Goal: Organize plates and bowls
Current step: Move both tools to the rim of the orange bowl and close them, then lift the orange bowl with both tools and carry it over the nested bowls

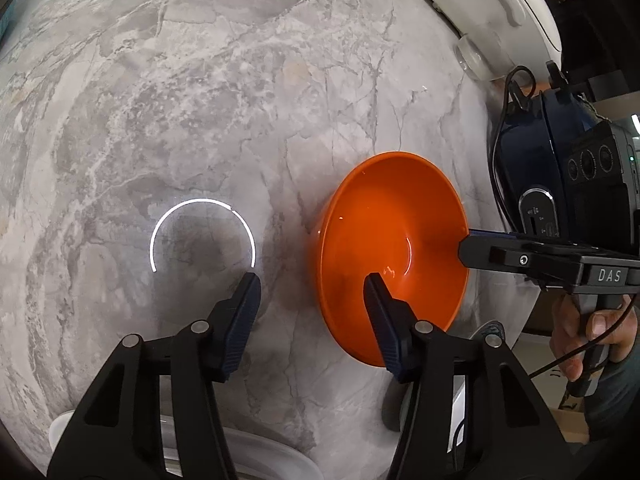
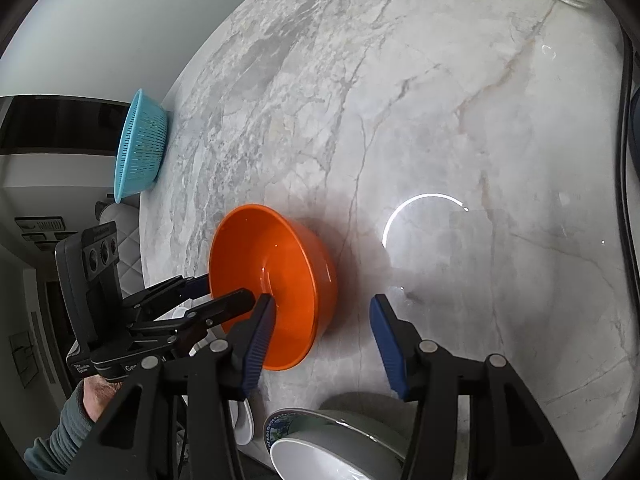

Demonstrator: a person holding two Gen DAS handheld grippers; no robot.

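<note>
- Nearest the right wrist camera, a stack of bowls (image 2: 340, 444), grey outside and white within, one with a patterned rim, sits at the bottom edge, just below the right gripper (image 2: 320, 344), whose blue-padded fingers stand wide apart and hold nothing.
- Beyond them the orange bowl (image 2: 272, 284) rests on the marble countertop (image 2: 440, 120), its left rim overlapped by that gripper's left finger; whether they touch cannot be told.
- From the left wrist view, the left gripper (image 1: 312, 320) is also spread wide and empty, its right finger over the bowl's opening.
- Lettering "DAS" (image 1: 609, 276) shows on the right tool's body.
- Farther off, a turquoise colander (image 2: 140, 144) stands at the counter's far edge.
- A ring-shaped light reflection (image 1: 202, 236) lies on the marble beside the bowl.
</note>
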